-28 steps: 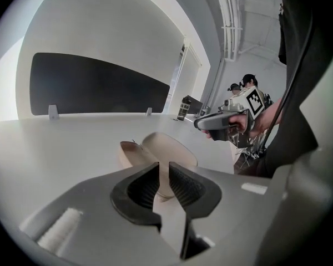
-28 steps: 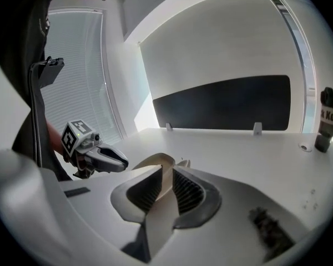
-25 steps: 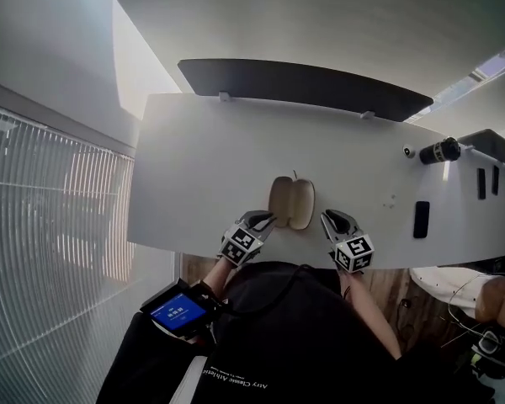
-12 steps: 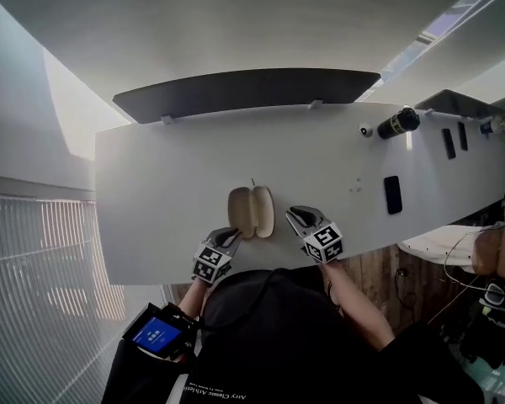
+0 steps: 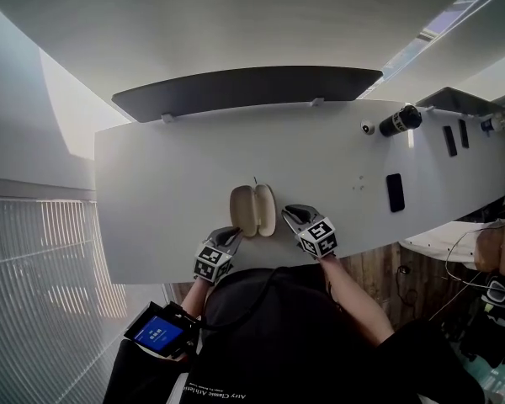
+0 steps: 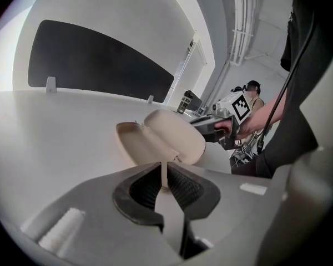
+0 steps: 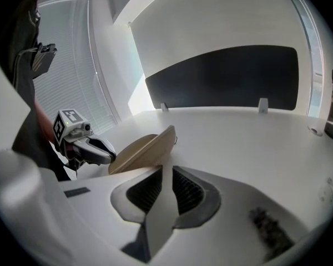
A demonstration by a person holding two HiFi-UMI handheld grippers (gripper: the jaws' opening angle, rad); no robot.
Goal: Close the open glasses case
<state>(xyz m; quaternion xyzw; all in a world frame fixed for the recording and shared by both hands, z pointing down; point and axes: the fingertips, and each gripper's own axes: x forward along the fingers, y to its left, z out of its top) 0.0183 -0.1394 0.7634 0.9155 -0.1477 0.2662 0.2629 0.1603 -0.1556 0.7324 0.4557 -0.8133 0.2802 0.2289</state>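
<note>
Beige and smooth, the hard clamshell glasses case (image 5: 252, 210) lies open with its two shells side by side, near the front edge of the white tabletop (image 5: 168, 175). My left tongs (image 5: 234, 234) and right tongs (image 5: 290, 212) flank it, both nearly closed and empty. A dark panel (image 5: 244, 87) backs the table, and window blinds (image 5: 34, 251) hang at the left.

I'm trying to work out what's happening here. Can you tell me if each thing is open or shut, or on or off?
Glasses case: open, its two halves apart, lying on the table.
Left gripper: shut, empty, close to the case.
Right gripper: shut, empty, close to the case.
Small screen: on, glowing blue.
Window blinds: down.
</note>
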